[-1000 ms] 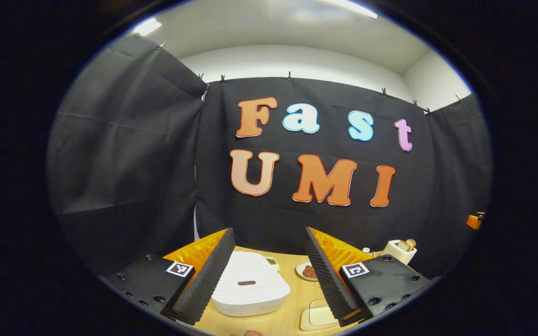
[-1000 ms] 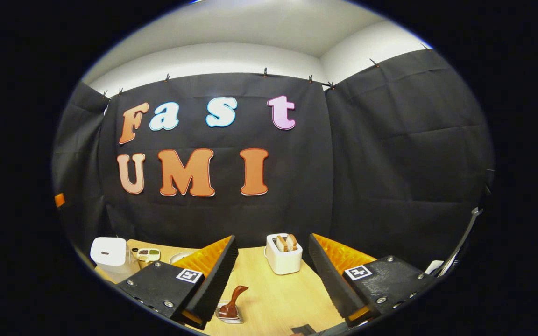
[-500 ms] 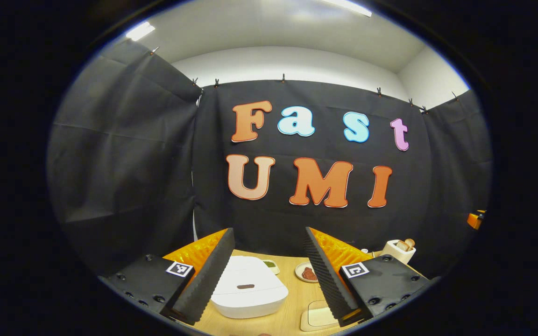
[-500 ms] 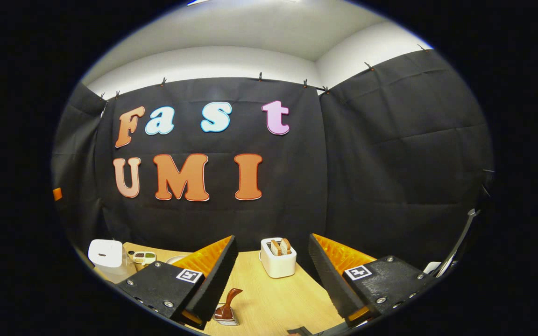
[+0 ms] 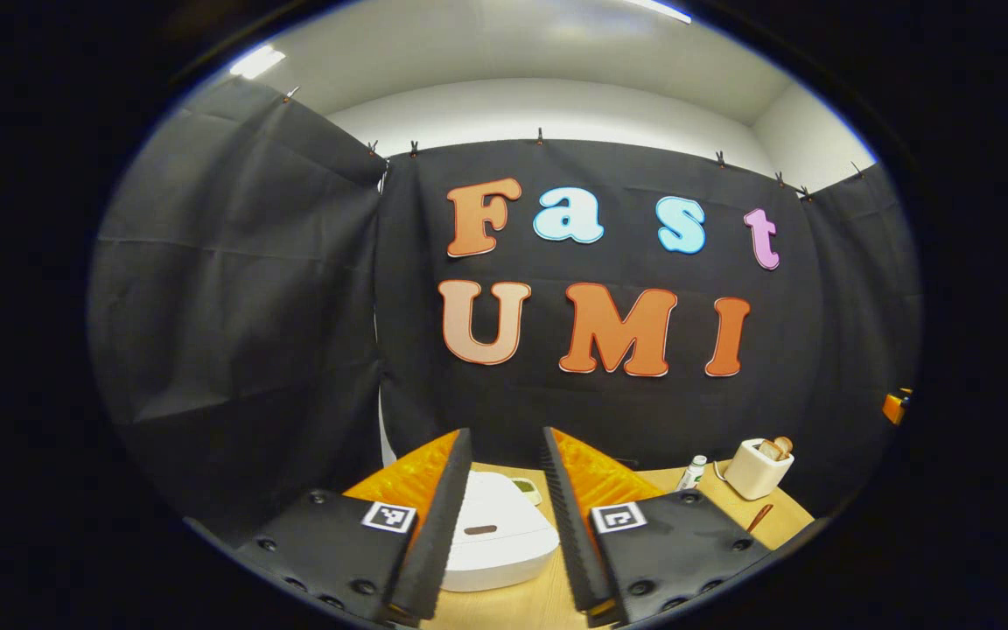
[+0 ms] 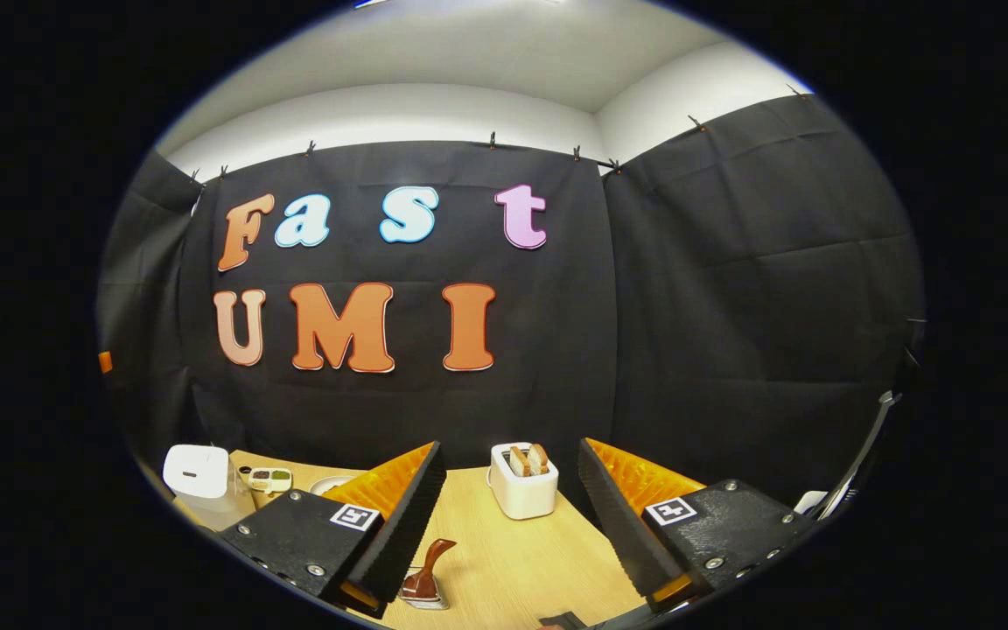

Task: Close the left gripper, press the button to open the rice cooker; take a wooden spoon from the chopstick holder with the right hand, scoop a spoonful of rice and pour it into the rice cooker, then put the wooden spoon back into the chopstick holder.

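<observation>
The white rice cooker (image 5: 500, 538) sits with its lid down on the wooden table, just beyond my left gripper (image 5: 504, 446). Its dark button (image 5: 479, 529) shows in the narrow gap between the fingers, which hold nothing. In the right gripper view the cooker (image 6: 198, 472) stands at the far left. A white chopstick holder (image 6: 521, 481) with wooden pieces sticking out stands straight ahead of my right gripper (image 6: 511, 459), which is wide open and holds nothing. The same holder (image 5: 756, 468) shows at the right in the left gripper view.
A brown curved utensil (image 6: 430, 564) rests in a small clear dish near the right gripper's left finger. A small seasoning tray (image 6: 272, 479) and a plate (image 6: 329, 483) lie beside the cooker. A little bottle (image 5: 690, 472) stands left of the holder.
The left gripper's fingers have drawn much closer together, and it has shifted so the cooker sits centred between them. The right gripper has barely moved.
</observation>
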`<state>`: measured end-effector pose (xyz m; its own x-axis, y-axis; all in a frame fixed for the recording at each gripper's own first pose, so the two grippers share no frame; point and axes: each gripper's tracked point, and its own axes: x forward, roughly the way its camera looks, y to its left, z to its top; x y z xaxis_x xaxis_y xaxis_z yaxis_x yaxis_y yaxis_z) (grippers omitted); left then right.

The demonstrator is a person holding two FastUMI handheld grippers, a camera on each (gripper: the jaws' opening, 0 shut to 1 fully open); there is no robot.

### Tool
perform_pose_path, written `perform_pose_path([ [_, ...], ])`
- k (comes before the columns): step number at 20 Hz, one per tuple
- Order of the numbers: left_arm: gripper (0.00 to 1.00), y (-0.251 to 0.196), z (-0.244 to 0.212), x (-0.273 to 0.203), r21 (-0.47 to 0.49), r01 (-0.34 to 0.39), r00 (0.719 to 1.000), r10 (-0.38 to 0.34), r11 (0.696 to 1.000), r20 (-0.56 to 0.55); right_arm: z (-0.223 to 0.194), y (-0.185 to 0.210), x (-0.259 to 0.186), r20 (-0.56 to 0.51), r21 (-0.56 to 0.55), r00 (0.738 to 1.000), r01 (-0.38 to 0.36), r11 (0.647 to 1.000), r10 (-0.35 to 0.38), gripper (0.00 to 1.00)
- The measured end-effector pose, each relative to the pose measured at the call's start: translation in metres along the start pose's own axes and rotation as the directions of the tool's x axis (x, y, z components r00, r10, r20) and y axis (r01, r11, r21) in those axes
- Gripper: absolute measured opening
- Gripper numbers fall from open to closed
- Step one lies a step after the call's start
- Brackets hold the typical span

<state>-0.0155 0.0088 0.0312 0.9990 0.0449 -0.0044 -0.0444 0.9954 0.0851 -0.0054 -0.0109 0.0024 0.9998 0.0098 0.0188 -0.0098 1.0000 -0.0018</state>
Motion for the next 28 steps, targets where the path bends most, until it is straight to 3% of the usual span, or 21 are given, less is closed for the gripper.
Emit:
perform_pose_path([
  [2,0.31,0.008,0.005,-0.002,0.004,-0.032,0.999,0.032,0.999,0.02,0.001,-0.001,0.0,0.004,0.0,1.0,0.01,1.0,-0.01,0.95],
  [5,0.23,0.014,0.015,-0.009,0.023,-0.045,0.998,0.044,0.999,0.033,0.002,0.0,0.0,0.008,-0.002,1.0,0.011,1.0,-0.011,0.95],
  [6,0.18,0.011,0.01,-0.014,0.02,-0.042,0.999,0.041,0.999,0.032,0.001,-0.001,0.0,0.006,0.0,1.0,0.009,1.0,-0.009,1.0],
  [7,0.12,0.011,0.009,-0.007,0.011,-0.021,0.999,0.021,1.0,0.03,0.002,-0.001,0.0,0.005,0.0,1.0,0.01,1.0,-0.01,0.95],
  [9,0.06,0.017,0.002,-0.009,-0.011,-0.022,1.0,0.022,1.0,0.015,0.001,-0.001,0.001,-0.001,-0.004,1.0,0.007,1.0,-0.007,0.95],
  [16,0.04,0.013,-0.01,0.011,-0.103,0.073,0.994,-0.081,0.992,-0.077,0.0,0.002,-0.003,-0.013,-0.042,1.0,-0.024,0.999,0.024,0.95],
  [19,0.04,0.006,-0.028,0.031,-0.069,0.122,0.981,-0.131,0.99,-0.145,0.001,0.005,-0.004,-0.015,-0.061,0.999,-0.041,0.997,0.04,0.95],
  [23,0.04,-0.014,-0.052,0.059,-0.073,0.212,0.943,-0.223,0.975,-0.247,-0.002,0.006,-0.005,-0.027,-0.066,0.998,-0.067,0.996,0.065,0.95],
  [28,0.05,-0.024,-0.094,0.1,-0.033,0.25,0.897,-0.244,0.968,-0.368,-0.007,0.008,-0.005,-0.056,-0.025,0.994,-0.093,0.995,0.092,0.95],
])
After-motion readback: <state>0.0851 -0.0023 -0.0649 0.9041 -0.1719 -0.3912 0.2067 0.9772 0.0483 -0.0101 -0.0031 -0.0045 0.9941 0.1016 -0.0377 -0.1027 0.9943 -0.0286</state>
